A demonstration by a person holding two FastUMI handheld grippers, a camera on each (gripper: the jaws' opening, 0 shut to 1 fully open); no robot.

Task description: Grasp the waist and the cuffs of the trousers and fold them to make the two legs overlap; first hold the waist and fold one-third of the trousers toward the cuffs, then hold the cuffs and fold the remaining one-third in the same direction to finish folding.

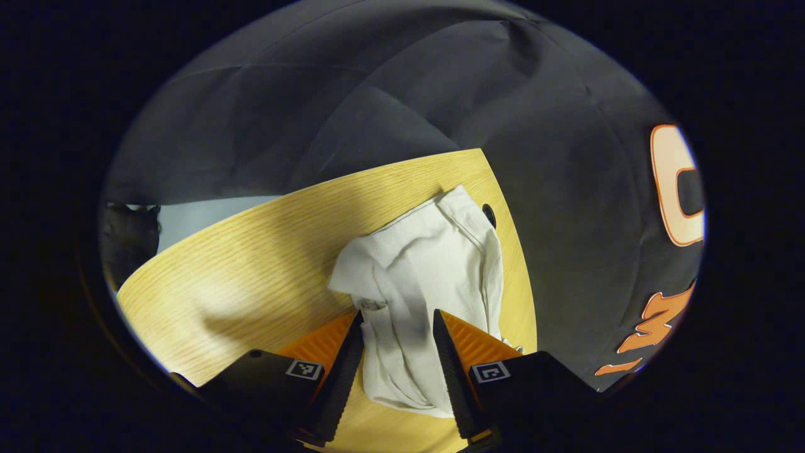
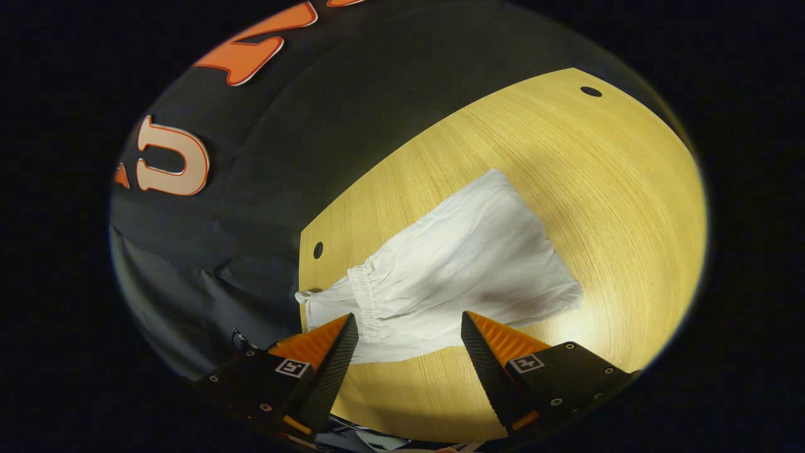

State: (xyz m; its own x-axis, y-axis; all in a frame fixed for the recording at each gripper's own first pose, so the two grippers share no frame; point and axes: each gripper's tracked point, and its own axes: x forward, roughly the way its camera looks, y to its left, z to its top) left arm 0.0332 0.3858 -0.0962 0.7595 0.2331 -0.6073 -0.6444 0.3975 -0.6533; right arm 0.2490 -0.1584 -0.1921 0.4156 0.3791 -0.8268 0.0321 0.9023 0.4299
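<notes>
White trousers (image 2: 459,270) lie bunched near the worktop's (image 2: 616,189) far corner, elastic waist (image 2: 365,296) at the edge. My right tool (image 2: 409,333) hovers released above that waist, ready, I judge, to pinch it. My left tool (image 1: 396,327), also released, straddles the crumpled other end (image 1: 402,352) without clamping it.
</notes>
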